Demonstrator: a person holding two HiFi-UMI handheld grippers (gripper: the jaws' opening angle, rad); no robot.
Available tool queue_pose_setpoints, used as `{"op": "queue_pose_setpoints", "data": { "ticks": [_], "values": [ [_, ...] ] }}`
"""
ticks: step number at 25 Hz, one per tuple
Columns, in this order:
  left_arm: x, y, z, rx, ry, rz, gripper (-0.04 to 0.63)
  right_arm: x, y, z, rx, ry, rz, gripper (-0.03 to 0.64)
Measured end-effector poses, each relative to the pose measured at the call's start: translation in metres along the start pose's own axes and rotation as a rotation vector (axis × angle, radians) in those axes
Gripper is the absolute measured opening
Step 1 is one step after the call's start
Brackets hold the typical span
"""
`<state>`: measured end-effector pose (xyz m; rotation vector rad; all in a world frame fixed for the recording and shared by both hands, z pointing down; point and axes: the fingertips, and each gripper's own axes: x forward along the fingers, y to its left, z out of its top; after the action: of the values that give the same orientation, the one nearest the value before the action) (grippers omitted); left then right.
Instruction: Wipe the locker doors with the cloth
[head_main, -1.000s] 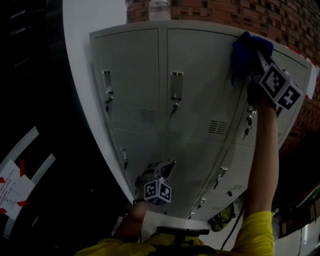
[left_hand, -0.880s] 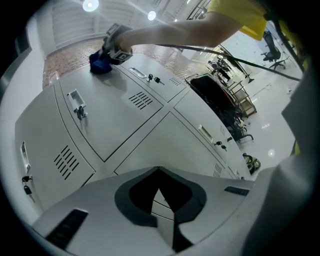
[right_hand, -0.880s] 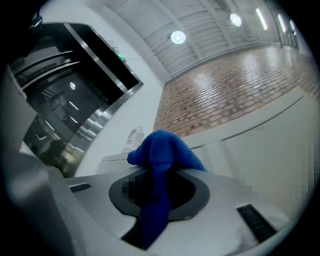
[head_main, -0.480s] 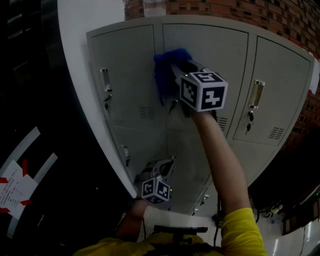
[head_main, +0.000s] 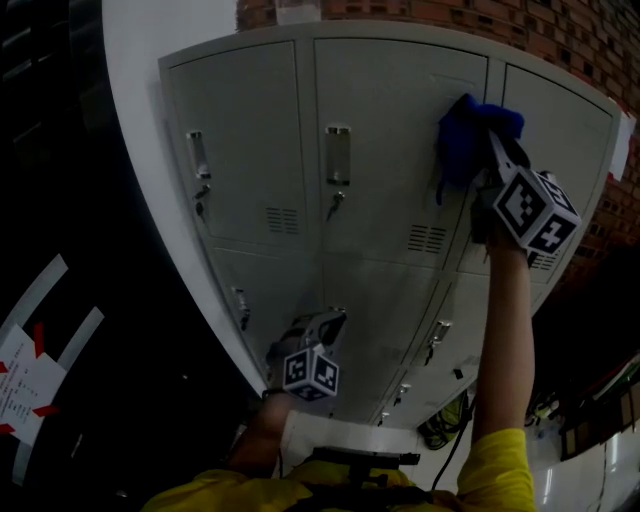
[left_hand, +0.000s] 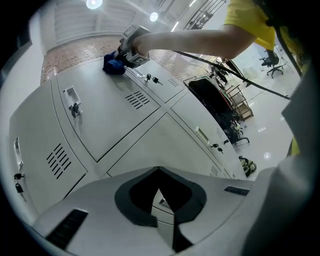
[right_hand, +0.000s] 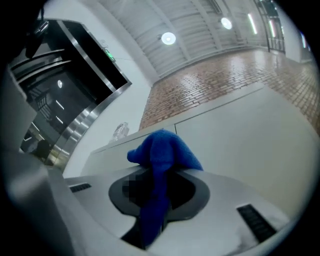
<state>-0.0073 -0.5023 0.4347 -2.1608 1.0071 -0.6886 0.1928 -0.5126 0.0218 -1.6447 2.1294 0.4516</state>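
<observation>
A grey bank of lockers fills the head view, with handles and keys on its doors. A blue cloth is pressed on the upper row at the seam between the middle door and the right door. My right gripper is shut on it, and the cloth hangs bunched between the jaws in the right gripper view. My left gripper is held low by the bottom doors, shut, with nothing in it. In its own view the left gripper looks up at the cloth.
A clear bottle stands on top of the lockers against a brick wall. A dark cabinet flanks the left side. Paper with red tape lies on the floor at left, and a bag lies at lower right.
My right gripper swept the cloth from the upper right across to the middle door's left side, then back right to the seam. The left gripper stayed put.
</observation>
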Motion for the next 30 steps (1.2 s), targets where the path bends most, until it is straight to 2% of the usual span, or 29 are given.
{"op": "queue_pose_setpoints", "data": {
  "ticks": [2,4,6,8,11,14,16,18,21,24,27,30],
  "values": [
    [0.002,-0.004,0.004,-0.01,-0.007,-0.007,-0.006,0.0,0.017,-0.005,-0.011,-0.004,0.03,0.072],
    [0.003,-0.008,0.005,-0.025,-0.006,-0.015,-0.006,0.003,0.065,-0.019,0.018,0.006,0.151,0.072],
    [0.004,-0.01,0.004,-0.022,0.001,-0.025,-0.006,0.014,0.128,-0.051,0.036,0.077,0.294,0.072],
    [0.005,-0.01,0.004,-0.026,0.007,-0.025,-0.006,0.032,0.182,-0.095,0.031,0.184,0.392,0.072],
    [0.0,-0.009,0.004,-0.049,0.01,-0.015,-0.006,0.049,0.211,-0.141,0.014,0.267,0.415,0.072],
    [-0.004,-0.01,-0.006,-0.057,0.033,-0.011,-0.006,0.046,0.202,-0.142,0.01,0.246,0.412,0.072],
    [-0.002,-0.011,-0.013,-0.049,0.045,-0.012,-0.006,0.037,0.179,-0.129,0.016,0.214,0.382,0.072],
    [0.0,-0.015,-0.014,-0.049,0.042,-0.025,-0.006,0.018,0.135,-0.115,0.028,0.171,0.305,0.072],
    [0.005,-0.022,-0.013,-0.053,0.033,-0.049,-0.006,-0.022,0.051,-0.102,0.075,0.127,0.135,0.072],
    [0.014,-0.028,-0.01,-0.043,0.032,-0.071,-0.006,-0.046,0.007,-0.101,0.087,0.116,0.037,0.072],
    [0.016,-0.035,0.001,-0.054,0.02,-0.088,-0.006,-0.049,0.006,-0.099,0.101,0.108,0.041,0.072],
    [0.013,-0.04,0.003,-0.062,0.019,-0.091,-0.006,-0.054,0.049,-0.099,0.126,0.09,0.148,0.072]
  ]
}}
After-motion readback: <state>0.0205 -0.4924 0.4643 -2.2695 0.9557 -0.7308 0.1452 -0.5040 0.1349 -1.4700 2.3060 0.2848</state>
